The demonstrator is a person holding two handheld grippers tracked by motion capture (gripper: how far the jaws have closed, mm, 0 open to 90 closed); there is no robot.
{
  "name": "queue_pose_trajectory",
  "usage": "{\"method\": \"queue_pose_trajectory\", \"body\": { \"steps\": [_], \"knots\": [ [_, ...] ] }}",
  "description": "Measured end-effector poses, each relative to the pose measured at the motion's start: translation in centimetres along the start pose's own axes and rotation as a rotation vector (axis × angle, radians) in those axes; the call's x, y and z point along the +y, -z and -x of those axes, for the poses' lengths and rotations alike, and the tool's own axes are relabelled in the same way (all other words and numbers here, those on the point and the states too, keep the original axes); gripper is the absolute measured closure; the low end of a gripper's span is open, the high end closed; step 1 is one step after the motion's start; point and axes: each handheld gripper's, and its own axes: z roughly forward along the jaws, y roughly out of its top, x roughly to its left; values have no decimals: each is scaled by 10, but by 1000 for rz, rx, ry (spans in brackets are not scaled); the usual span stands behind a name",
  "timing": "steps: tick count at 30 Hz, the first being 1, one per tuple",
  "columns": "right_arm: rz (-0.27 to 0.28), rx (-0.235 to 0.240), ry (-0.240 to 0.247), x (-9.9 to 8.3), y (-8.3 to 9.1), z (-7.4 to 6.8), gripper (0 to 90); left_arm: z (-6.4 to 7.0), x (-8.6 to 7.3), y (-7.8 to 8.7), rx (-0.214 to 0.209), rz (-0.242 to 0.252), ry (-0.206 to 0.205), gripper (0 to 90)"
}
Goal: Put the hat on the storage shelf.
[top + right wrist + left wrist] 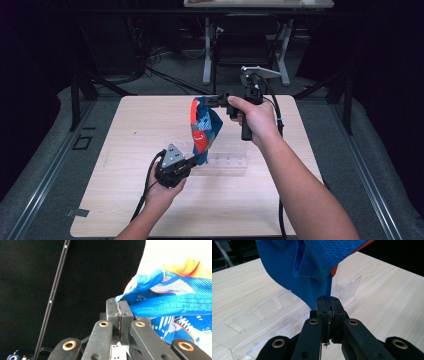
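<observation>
A blue-and-orange mesh cloth (202, 127) is stretched between both clenched grippers, right (216, 100) above left (192, 161), over a pale wooden table (125, 135) in a dark room.

Blue mesh-knit cloth garment (322, 260), matt black plastic gripper jaws, clear glossy acrylic rack (274, 312), pale matt woodgrain table (140, 130)

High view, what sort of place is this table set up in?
Probably a lab or recording studio: a bare wooden table ringed by dark curtains, loose cables on the floor behind, and a second desk with a chair beyond.
</observation>
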Motion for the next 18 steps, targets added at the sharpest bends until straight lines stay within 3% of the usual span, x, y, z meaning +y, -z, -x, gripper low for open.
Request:
{"method": "queue_pose_trajectory", "body": {
  "steps": [18],
  "knots": [
    [-4, -59, -6, -3, -3, 20, 900, 0, -18, -12, 13, -44, 6, 885]
  ]
}}
